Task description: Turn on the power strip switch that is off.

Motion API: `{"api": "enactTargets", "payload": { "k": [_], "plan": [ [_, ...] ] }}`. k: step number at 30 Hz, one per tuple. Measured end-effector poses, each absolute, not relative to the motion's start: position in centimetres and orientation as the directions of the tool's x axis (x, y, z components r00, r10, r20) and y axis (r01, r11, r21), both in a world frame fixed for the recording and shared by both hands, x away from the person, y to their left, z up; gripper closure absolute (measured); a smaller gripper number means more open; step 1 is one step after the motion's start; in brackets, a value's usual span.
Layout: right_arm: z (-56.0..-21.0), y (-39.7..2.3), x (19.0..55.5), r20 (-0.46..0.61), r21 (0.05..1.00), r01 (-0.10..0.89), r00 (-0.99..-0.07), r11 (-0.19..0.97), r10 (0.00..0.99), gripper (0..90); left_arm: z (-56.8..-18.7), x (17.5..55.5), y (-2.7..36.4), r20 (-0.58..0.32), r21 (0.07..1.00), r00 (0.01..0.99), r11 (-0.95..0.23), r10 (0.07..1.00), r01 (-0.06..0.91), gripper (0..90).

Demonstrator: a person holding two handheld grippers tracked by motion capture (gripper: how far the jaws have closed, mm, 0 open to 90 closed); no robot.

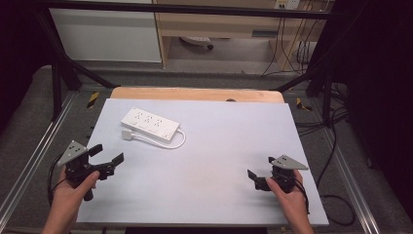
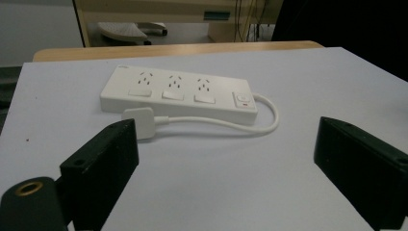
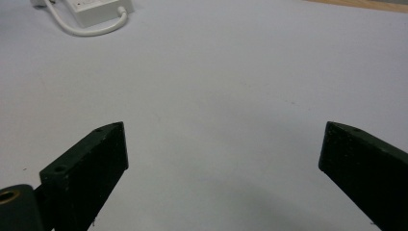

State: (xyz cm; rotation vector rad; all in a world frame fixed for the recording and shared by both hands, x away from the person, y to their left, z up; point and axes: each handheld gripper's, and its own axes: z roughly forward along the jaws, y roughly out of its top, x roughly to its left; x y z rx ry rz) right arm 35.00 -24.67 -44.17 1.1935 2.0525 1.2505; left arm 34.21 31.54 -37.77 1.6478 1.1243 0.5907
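Observation:
A white power strip lies flat on the pale table sheet, back left of the middle. Its short white cable loops round the front to a white plug. In the left gripper view the power strip has three socket groups and a switch, with the plug lying just in front of it. My left gripper is held open near the sheet's left edge, aimed at the strip, jaws empty. My right gripper is open at the front right, low over bare sheet.
The power strip's end and its cable show at the top left of the right gripper view. A wooden table edge runs along the back. Black frame posts and loose cables flank the table.

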Motion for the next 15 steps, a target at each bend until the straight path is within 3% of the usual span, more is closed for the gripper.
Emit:
{"api": "enactTargets", "payload": {
  "k": [15],
  "plan": [
    [-44.1,-24.3,34.9,0.057,0.872,0.439,-0.527,0.214,0.848,3.4,-36.1,36.9,30.5,-0.119,0.920,0.462,-0.077,0.879,0.384,8.3]
  ]
}}
